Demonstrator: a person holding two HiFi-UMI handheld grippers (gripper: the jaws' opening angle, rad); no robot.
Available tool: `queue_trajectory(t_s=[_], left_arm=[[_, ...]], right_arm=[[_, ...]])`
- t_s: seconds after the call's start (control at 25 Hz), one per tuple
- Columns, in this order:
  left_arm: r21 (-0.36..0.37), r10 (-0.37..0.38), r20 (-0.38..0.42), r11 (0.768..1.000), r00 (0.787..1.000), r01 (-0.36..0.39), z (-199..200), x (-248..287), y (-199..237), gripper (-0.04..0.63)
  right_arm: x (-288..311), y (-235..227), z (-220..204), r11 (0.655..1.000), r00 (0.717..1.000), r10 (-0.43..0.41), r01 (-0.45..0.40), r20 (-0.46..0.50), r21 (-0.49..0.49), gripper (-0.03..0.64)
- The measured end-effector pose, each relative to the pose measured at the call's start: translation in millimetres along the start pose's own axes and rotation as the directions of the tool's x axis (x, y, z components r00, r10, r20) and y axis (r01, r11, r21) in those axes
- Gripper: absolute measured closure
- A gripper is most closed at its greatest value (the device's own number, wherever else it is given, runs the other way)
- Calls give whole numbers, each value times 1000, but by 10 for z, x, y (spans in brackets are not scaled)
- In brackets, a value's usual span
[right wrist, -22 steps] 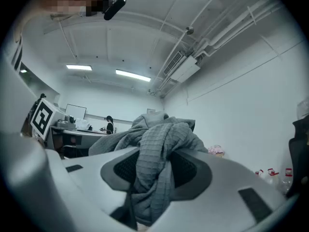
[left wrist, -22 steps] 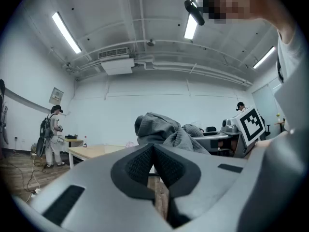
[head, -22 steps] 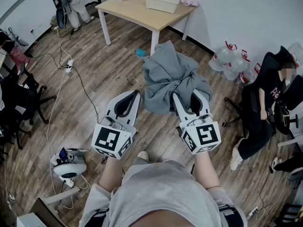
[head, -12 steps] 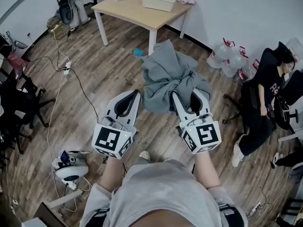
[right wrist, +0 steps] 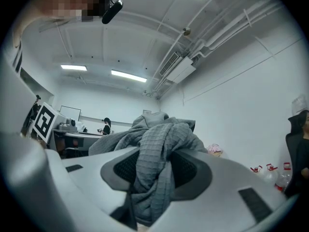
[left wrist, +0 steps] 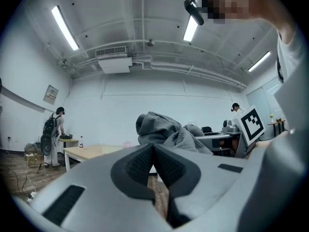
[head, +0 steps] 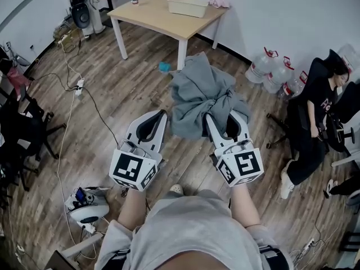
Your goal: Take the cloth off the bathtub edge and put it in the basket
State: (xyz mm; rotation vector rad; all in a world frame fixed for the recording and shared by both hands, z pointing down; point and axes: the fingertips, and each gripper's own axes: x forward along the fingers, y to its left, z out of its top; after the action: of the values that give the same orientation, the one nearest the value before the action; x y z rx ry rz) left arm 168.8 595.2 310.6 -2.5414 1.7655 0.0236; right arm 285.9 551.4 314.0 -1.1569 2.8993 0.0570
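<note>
Two tools are held level, short of the desk [head: 160, 16], in the head view. The cloth [head: 199, 91] is bunched at the right hand-held gripper [head: 224, 115], well short of what is judged to be the basket [head: 188, 8] on that desk.

In the left gripper view, the left hand-held gripper [left wrist: 153, 151] is pressed together on nothing, probably a spare.

In the right gripper view, the cloth is pinched between the pads, gathered so that it can be carried.
</note>
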Motion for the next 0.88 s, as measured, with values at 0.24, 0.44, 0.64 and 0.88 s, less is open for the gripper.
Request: queue_trajectory(t_s=[0.24, 0.44, 0.64, 0.88], left_arm=[[2, -22, -1, 1000, 1000, 22, -34, 18, 173, 600], [6, -28, -2, 1000, 1000, 28, -48, 166, 251, 600], [3, -13, -7, 1000, 1000, 13, -113, 408, 416, 600], [7, 16, -3, 1000, 1000, -16, -104, 880, 782, 600]], right_arm=[[89, 61, -16, 1000, 1000, -19, 19, 6, -6, 443], [194, -52, -39, 999, 1000, -28, 28, 3, 15, 443], [441, -258, -112, 999, 999, -30, 31, -10, 25, 443], [964, -554, -132, 1000, 1000, 10, -10, 2, 14, 443]])
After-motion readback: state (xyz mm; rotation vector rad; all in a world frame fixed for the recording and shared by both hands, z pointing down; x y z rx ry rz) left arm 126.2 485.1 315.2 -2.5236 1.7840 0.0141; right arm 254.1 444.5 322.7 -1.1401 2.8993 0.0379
